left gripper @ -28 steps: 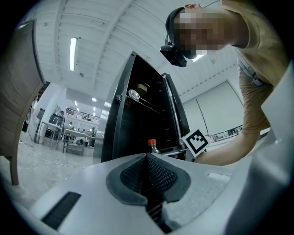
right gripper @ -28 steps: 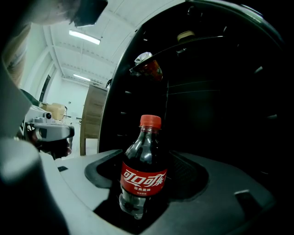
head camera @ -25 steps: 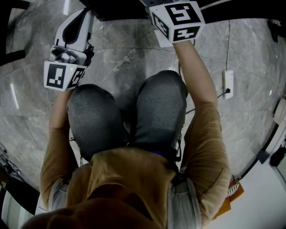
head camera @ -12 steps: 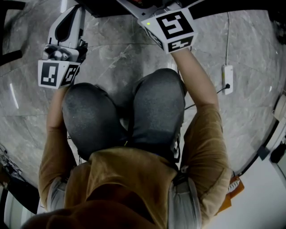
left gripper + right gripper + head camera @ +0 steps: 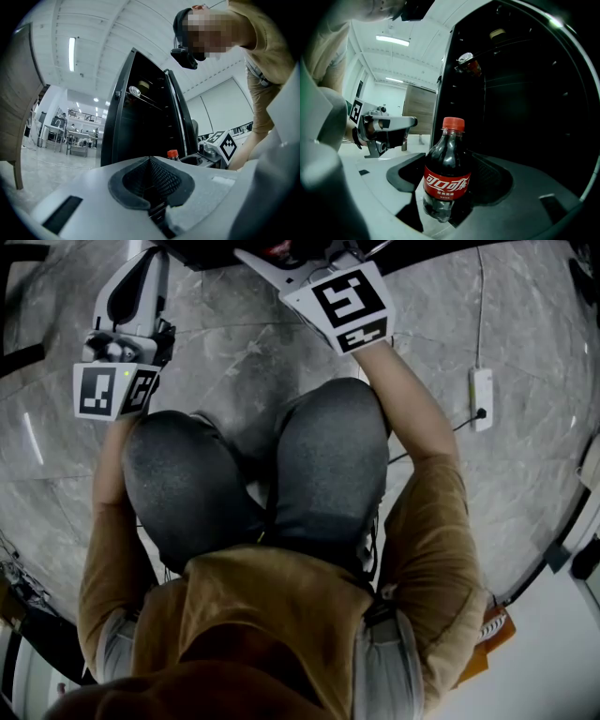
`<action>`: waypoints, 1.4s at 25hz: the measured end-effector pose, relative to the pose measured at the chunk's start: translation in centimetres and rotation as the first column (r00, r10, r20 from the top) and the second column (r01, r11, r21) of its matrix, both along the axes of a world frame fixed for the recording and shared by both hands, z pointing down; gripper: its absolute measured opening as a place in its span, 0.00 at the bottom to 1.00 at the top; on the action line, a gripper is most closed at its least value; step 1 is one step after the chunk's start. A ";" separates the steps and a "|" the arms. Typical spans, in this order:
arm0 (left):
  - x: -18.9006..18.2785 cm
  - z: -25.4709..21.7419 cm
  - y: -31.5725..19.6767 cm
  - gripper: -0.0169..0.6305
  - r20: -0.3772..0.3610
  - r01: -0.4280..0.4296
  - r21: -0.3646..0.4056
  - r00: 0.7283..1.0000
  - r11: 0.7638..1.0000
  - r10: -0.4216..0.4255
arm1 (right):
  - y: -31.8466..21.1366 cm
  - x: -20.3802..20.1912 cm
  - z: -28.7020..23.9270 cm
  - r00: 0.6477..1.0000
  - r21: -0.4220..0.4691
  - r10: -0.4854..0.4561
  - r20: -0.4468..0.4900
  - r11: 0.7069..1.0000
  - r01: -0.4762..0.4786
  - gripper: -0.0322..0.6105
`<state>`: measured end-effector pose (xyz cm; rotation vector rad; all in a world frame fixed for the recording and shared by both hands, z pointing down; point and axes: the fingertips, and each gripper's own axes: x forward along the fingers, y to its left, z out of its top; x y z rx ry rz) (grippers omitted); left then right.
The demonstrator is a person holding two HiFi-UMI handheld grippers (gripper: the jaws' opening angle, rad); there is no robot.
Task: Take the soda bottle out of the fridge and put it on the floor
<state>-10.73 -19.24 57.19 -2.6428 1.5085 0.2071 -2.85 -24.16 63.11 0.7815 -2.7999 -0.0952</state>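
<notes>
The soda bottle (image 5: 446, 176), dark cola with a red cap and red label, stands upright between the jaws of my right gripper (image 5: 447, 192), which is shut on its lower body. Right behind it gapes the black fridge (image 5: 525, 93), door open. In the head view the right gripper (image 5: 281, 257) reaches to the top edge beside the fridge's dark base. My left gripper (image 5: 152, 187) has its pads together with nothing in them and hangs over the floor at the left (image 5: 139, 277). From there the bottle's red cap (image 5: 173, 153) shows beside the fridge (image 5: 140, 112).
Grey marble floor (image 5: 234, 343) spreads before the person's bent knees (image 5: 328, 456). A white power strip (image 5: 481, 399) with a cable lies on the floor at the right. Cans or jars (image 5: 468, 63) sit on a fridge shelf above. A wooden panel (image 5: 18, 93) stands at the far left.
The right gripper has moved leftward and a little nearer along the top of the head view. The left gripper has drifted slightly left and up.
</notes>
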 end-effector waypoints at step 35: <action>0.0 7.4 1.1 0.03 0.114 0.036 -0.094 0.993 0.995 -0.025 | 3.1 1.5 14.0 0.993 -0.153 -0.013 -0.117 0.988 -0.005 0.52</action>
